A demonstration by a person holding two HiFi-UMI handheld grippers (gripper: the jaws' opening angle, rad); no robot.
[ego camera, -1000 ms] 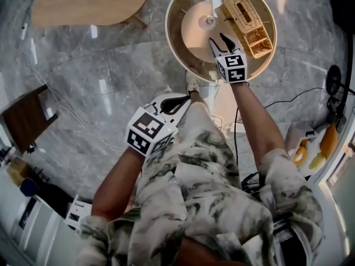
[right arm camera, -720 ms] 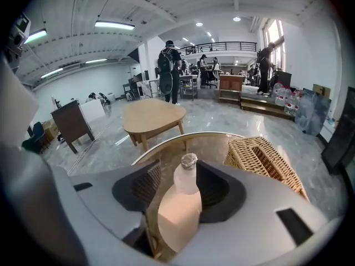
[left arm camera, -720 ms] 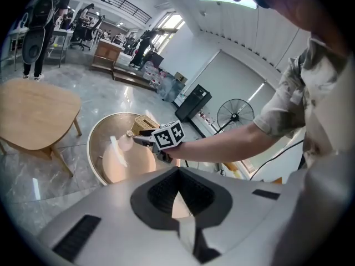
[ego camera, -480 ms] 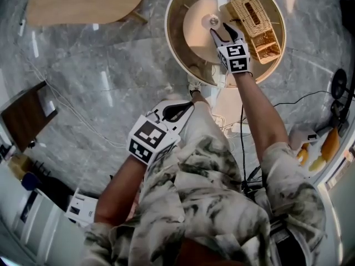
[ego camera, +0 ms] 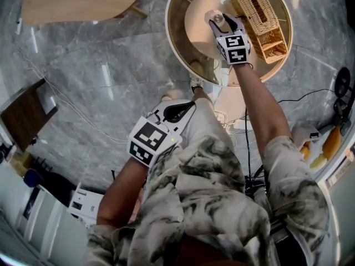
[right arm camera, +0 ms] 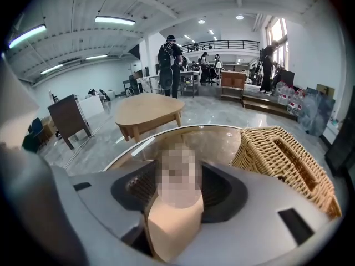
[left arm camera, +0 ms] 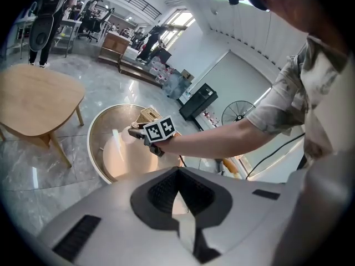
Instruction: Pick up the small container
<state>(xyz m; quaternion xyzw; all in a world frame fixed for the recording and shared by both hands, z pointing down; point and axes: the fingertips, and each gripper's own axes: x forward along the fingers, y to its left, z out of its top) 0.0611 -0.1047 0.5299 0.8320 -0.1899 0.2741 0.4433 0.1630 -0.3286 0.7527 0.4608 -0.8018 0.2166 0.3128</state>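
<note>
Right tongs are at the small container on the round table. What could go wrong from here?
The right tongs have just been opening, and the small container stands between them, ungripped; closing off-centre could tip it or slide it across the smooth round table. The wicker basket sits close beside it, so a sideways drift might bump that.

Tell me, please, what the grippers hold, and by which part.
Nothing: the right gripper's jaws, just opening, flank the small container unpressed; the left gripper is empty.
</note>
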